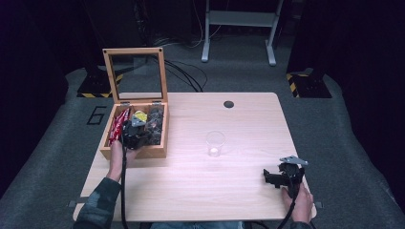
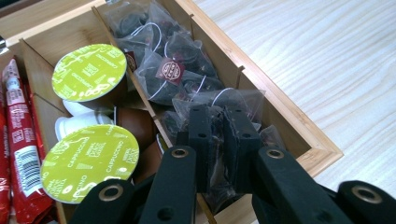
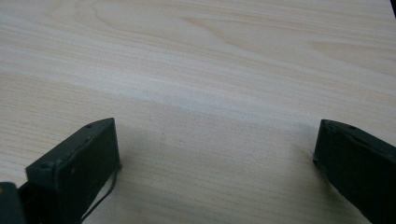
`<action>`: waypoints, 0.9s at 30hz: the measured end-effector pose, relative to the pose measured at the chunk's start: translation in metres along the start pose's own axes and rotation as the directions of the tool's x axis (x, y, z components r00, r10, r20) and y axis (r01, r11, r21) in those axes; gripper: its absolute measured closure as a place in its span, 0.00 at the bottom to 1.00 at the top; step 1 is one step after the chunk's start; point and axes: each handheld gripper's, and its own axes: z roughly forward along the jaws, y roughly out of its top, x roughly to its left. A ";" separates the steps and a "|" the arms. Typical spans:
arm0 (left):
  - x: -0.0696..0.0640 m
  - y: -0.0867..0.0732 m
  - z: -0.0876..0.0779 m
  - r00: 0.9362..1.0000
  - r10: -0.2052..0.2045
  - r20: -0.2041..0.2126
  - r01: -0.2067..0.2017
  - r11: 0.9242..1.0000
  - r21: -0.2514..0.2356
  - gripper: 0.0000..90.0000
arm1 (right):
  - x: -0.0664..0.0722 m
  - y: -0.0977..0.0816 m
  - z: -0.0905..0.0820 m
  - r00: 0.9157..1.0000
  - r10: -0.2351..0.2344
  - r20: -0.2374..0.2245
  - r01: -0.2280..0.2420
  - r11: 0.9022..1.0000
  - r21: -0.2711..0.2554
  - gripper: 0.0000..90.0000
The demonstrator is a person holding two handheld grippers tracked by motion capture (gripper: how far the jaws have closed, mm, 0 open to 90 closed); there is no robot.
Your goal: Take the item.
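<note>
Black jaws of the left gripper pinch a tea bag in the wooden box's end compartment; capsules sit beside. Right gripper rests spread on the table.

The word CAPPUCCINO runs in several lines across the yellow-green foil lid of the near capsule in the wooden box, and again, smaller and less clear, on the far capsule lid. A large figure 6 is marked on the grey floor just off the bench's left edge. Print on the red sachets and the dark round tea-bag tag is too small to read.
</note>
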 end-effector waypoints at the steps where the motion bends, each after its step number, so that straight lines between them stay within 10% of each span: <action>1: 0.000 0.001 -0.002 1.000 -0.001 0.001 0.001 1.000 -0.002 0.91 | 0.000 0.000 0.000 1.000 0.000 0.000 0.000 1.000 0.000 0.00; 27: -0.011 0.029 -0.040 0.999 0.012 0.040 -0.007 0.991 -0.130 0.91 | 0.000 0.000 0.000 1.000 0.000 0.000 0.000 1.000 0.001 0.00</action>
